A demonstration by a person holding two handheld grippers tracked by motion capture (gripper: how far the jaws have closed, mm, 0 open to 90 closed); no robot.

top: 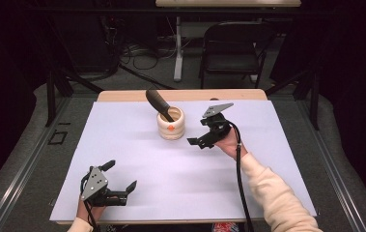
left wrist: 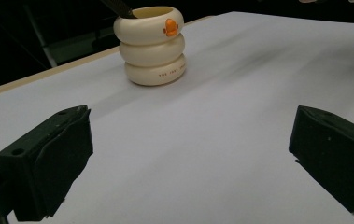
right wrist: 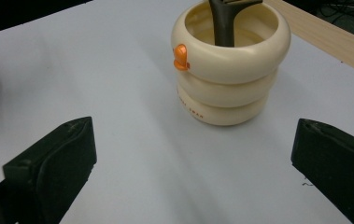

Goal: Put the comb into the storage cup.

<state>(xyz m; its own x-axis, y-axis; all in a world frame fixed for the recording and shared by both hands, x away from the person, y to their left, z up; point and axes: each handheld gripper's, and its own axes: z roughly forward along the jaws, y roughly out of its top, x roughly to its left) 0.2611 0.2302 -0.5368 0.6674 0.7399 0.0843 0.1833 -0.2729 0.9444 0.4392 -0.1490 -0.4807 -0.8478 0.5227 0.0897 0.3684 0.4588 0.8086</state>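
Holder: my right gripper [top: 203, 131], jaws spread empty, is facing the cream ringed holder [top: 171, 124] just left, mid-frame.
Handle: the dark utensil [top: 160, 104] is leaning toward upper left.
Left gripper [top: 120, 181]: gaping empty, lower left, well apart.

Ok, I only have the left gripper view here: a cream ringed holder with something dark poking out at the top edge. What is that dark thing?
Observer: In the high view it is a dark utensil leaning out of the cream holder, its broad end up and to the left.
Operator: Where is the other gripper?
Observer: The right gripper is just right of the holder, apart from it.
Operator: Holding anything?
Observer: No. The right gripper view shows its jaws wide apart with bare white sheet between them.
Operator: Can you see into the holder?
Observer: Yes, the utensil's stem goes down inside.
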